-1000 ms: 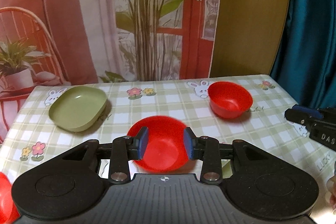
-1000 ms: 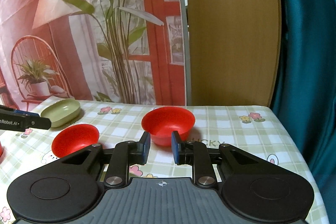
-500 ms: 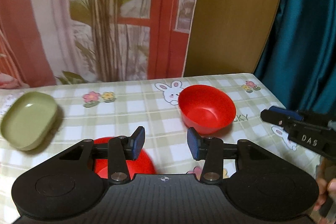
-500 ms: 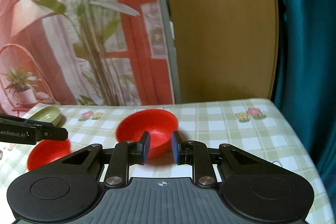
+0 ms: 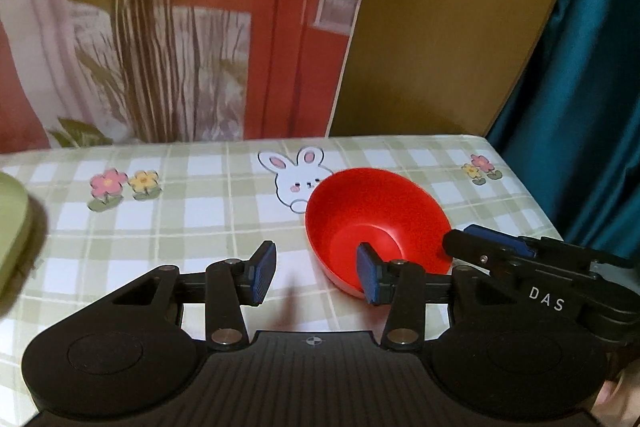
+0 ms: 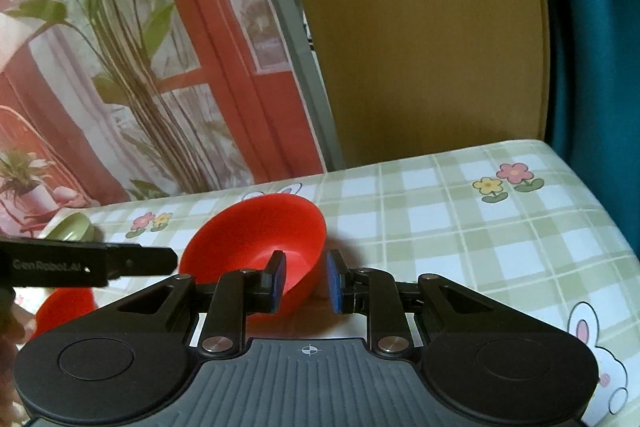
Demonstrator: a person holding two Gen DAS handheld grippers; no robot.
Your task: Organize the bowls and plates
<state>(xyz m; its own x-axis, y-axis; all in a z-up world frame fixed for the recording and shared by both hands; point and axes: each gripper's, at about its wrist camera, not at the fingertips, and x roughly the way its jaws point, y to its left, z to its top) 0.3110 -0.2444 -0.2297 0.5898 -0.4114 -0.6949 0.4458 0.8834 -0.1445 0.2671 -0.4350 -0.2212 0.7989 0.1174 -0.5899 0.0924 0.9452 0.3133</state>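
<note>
A red bowl (image 5: 374,215) stands on the checked tablecloth at the right; it also shows in the right wrist view (image 6: 260,239). My left gripper (image 5: 316,277) is open, its right finger over the bowl's near left rim, its left finger outside. My right gripper (image 6: 306,281) is open with the bowl's near right rim between its fingers, not closed on it. It shows in the left wrist view (image 5: 520,267) at the bowl's right side. A second red bowl (image 6: 64,309) sits at lower left. A green plate (image 5: 12,223) is at the left edge, also in the right wrist view (image 6: 72,229).
The table's right edge (image 6: 592,195) runs beside a teal curtain (image 5: 580,87). A wooden panel (image 5: 452,19) and a printed backdrop (image 5: 160,27) stand behind the table. The left gripper's body (image 6: 80,263) crosses the right wrist view at left.
Both grippers moved in on the right red bowl. The left gripper swung right, leaving the other red bowl. The right gripper opened wider and straddles the rim.
</note>
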